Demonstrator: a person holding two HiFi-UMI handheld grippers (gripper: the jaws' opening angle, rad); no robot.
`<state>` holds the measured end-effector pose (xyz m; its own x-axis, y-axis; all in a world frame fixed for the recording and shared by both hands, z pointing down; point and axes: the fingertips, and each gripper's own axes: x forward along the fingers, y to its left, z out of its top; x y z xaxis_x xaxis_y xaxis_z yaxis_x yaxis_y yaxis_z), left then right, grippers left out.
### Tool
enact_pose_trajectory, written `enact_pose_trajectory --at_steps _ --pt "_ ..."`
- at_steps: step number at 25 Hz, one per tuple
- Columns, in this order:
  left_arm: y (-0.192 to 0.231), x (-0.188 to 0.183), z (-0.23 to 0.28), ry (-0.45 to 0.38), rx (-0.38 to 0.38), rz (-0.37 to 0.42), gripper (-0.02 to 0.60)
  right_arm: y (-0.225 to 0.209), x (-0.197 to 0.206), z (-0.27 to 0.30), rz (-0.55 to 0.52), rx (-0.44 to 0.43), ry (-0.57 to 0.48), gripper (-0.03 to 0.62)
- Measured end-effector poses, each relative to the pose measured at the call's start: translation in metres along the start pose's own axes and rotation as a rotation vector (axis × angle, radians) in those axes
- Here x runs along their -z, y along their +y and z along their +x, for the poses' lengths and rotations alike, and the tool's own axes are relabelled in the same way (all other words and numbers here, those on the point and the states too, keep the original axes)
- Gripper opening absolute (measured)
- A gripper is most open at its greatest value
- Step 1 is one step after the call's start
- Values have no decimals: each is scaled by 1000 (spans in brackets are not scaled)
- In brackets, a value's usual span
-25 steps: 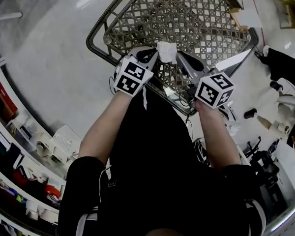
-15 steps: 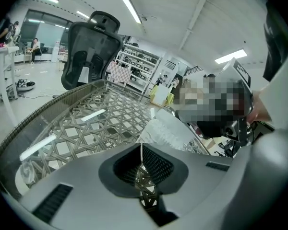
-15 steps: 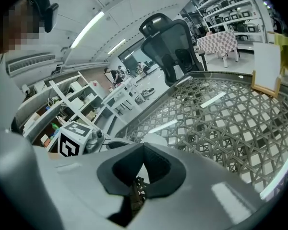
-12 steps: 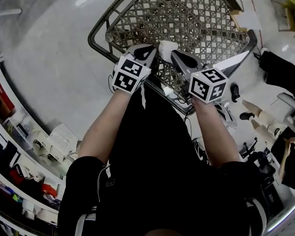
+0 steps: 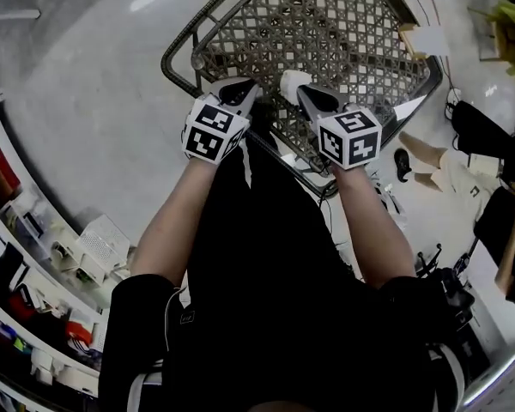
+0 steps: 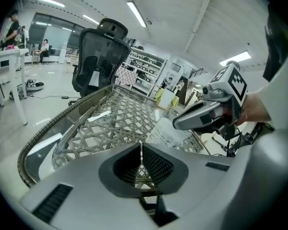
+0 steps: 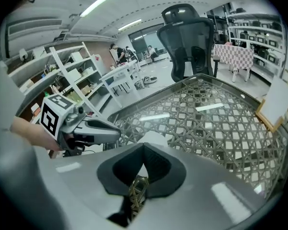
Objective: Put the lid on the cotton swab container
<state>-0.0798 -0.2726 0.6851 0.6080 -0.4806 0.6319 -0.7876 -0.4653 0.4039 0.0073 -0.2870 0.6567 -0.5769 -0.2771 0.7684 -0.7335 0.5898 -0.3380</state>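
Note:
The cotton swab container (image 5: pixel 291 81) is a small white, translucent tub standing near the front edge of a glass-topped wicker table (image 5: pixel 343 24). I cannot tell its lid apart from its body. My right gripper (image 5: pixel 299 93) is shut, with its tip right against the container's near side and top. In the right gripper view the container (image 7: pixel 152 139) shows just beyond the closed tips of the right gripper (image 7: pixel 143 147). My left gripper (image 5: pixel 244 90) is shut and empty, a short way left of the container. In the left gripper view the container (image 6: pixel 164 134) sits under the right gripper (image 6: pixel 176 124).
A black mesh office chair (image 7: pixel 187 37) stands at the table's far side. A pale sheet (image 5: pixel 427 35) lies at the far right corner. Shelves (image 5: pixel 34 230) line the left. A person (image 5: pixel 442 170) stands on the floor to the right, among cables.
The left gripper has drawn back to the left, away from the container it was beside a second ago. The right gripper has stayed at the container.

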Motion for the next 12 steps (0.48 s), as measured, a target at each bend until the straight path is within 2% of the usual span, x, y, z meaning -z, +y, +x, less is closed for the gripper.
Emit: enact_pose_trajectory --at_steps 8,12 --pt "2 0 -12 -22 3 -8 17 -1 1 8 -104 52 82 11" --pt "-1 -7 -21 -39 2 -5 17 0 2 8 -94 33 127 11"
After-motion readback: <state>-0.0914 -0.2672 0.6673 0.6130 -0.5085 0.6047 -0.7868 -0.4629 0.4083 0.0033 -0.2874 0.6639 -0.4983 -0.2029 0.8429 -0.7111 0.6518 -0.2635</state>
